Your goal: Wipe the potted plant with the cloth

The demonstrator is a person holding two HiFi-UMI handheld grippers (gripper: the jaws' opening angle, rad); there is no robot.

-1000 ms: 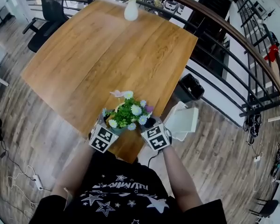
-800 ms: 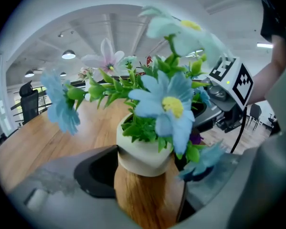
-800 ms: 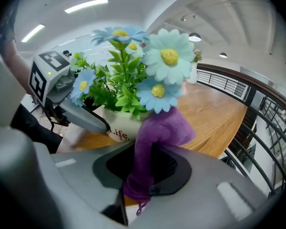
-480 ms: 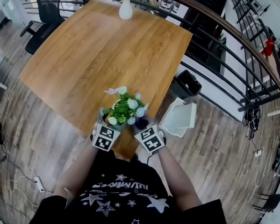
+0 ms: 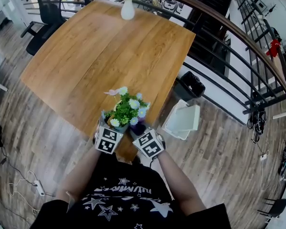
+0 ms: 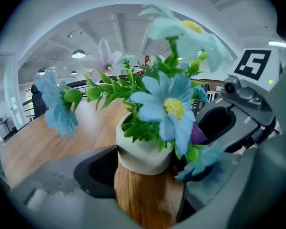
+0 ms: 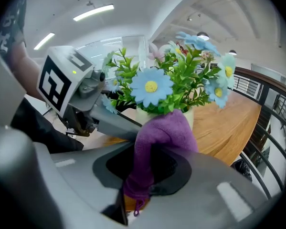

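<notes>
A potted plant (image 5: 126,111) with blue and pink flowers stands near the front corner of the wooden table (image 5: 109,46). Its white pot (image 6: 143,156) sits between the jaws of my left gripper (image 5: 109,124), and the left pad presses its side. My right gripper (image 5: 139,130) is shut on a purple cloth (image 7: 164,137). The cloth is bunched up against the front of the pot, under the leaves (image 7: 181,87). In the left gripper view the right gripper (image 6: 243,109) shows just right of the plant; the flowers hide the pot's right side there.
A white vase of flowers (image 5: 127,8) stands at the table's far edge. A black office chair (image 5: 47,13) is beyond the far left corner. A railing (image 5: 228,32) runs along the right. On the floor to the right are a white box (image 5: 183,120) and a black bin (image 5: 190,87).
My right gripper has slid left with the cloth along the pot's front, closer to the left gripper. The left gripper has stayed at the pot.
</notes>
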